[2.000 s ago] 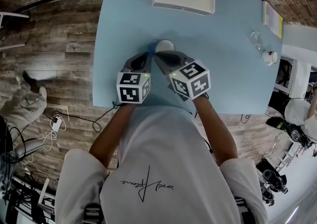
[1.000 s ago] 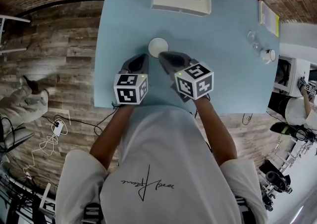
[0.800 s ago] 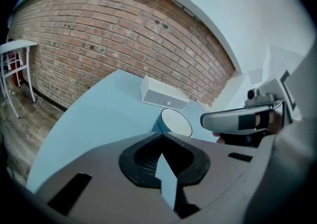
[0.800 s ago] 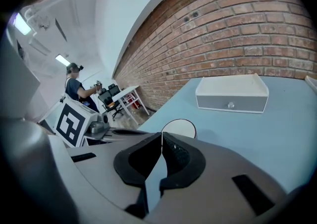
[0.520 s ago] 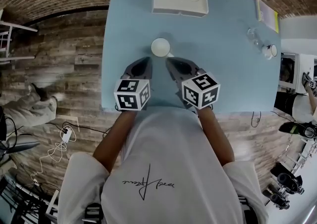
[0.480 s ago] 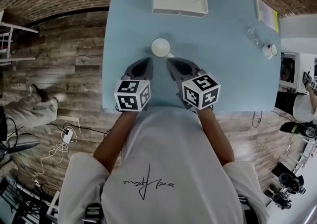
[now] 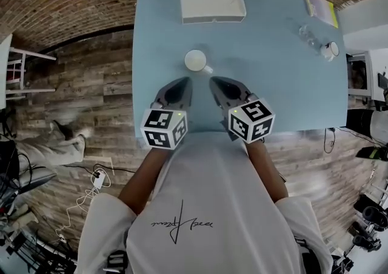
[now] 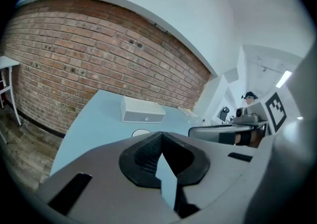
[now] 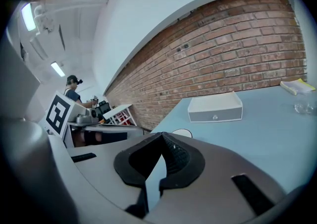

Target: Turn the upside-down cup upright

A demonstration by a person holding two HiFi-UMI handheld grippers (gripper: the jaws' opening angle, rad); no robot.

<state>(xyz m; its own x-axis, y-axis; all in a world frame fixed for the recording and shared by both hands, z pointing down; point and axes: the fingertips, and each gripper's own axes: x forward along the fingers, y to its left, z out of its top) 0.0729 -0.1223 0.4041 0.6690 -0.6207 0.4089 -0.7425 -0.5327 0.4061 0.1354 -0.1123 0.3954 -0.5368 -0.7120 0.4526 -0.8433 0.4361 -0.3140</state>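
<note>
A white cup (image 7: 196, 60) stands on the light blue table (image 7: 273, 85), its handle pointing toward the near right. From above it reads as a plain white disc, so I cannot tell whether its mouth or its base faces up. My left gripper (image 7: 183, 80) is just short of the cup on the near side, shut and empty. My right gripper (image 7: 213, 80) sits beside it, also shut and empty, close to the handle but apart from it. Over the shut left gripper (image 8: 161, 134) only the cup's top (image 8: 141, 132) shows. The right gripper (image 9: 161, 134) likewise hides all but the cup's top (image 9: 182, 133).
A white drawer box (image 7: 212, 4) lies at the table's far side. A yellowish notebook (image 7: 319, 4), a clear glass (image 7: 306, 33) and a small white item (image 7: 330, 50) sit at the far right. The table's near edge runs under my grippers. A person's legs (image 7: 60, 139) are on the wooden floor at left.
Both grippers have drawn back toward me, away from the cup they were against two seconds ago. The cup stays standing on the table.
</note>
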